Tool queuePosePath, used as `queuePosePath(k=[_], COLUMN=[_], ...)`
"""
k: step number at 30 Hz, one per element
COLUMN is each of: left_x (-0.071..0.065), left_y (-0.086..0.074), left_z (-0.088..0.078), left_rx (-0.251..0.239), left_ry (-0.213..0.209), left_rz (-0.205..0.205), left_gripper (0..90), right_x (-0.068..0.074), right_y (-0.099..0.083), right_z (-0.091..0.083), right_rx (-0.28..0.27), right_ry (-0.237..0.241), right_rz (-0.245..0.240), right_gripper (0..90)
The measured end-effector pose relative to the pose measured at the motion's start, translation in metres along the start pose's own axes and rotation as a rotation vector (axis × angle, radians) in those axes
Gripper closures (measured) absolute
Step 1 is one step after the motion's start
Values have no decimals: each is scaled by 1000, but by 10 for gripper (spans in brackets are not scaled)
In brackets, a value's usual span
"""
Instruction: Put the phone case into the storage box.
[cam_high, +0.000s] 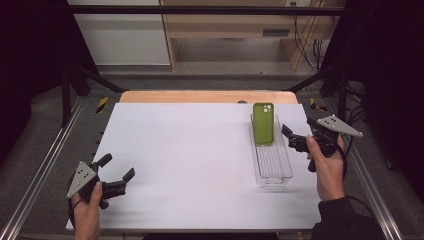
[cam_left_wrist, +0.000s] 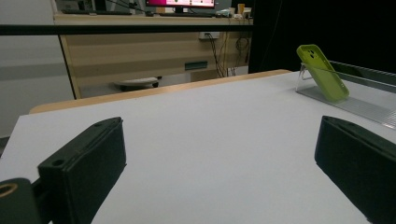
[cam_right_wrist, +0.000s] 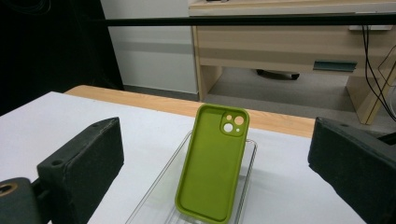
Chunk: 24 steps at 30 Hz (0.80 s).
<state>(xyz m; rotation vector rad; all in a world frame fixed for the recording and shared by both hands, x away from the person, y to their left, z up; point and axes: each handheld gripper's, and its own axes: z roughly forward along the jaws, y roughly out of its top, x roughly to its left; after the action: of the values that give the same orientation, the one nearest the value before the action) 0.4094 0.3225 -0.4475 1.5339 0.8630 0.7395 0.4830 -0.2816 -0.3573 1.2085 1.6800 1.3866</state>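
I note the green silicone phone case (cam_right_wrist: 212, 161) leaning in the clear plastic tray (cam_high: 272, 170), propped for easy grasping; right gripper (cam_high: 300, 138) jaws apart just beside it, left gripper (cam_high: 116, 172) parted, idle

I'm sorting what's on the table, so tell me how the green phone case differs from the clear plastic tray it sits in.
The green silicone phone case is opaque, while the clear rectangular plastic tray is see-through. The case stands tilted, leaning against the tray's far end; the tray lies flat on the white table. The case is shorter, covering only the tray's far part. Both are long rectangles with rounded corners.
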Motion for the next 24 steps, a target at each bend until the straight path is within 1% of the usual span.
queuePosePath(k=[7,12,18,24], left_x=[1,1,3,1], left_y=[0,-1,-1,-2], left_z=[-2,-3,-4,-3], left_rx=[-1,-1,-1,3], left_ry=[-6,-7,-3,-8], left_rz=[-4,-10,-12,-7], left_gripper=[15,15,15,15], right_x=[1,-2,-7,-11], right_y=[-6,-11,-18,-30], right_z=[-4,-10,-20,-29], right_rx=[2,-3,-50,-88], right_ry=[2,-1,-11,-19], right_rz=[-2,-5,-5,-13], right_gripper=[37,35,35,35])
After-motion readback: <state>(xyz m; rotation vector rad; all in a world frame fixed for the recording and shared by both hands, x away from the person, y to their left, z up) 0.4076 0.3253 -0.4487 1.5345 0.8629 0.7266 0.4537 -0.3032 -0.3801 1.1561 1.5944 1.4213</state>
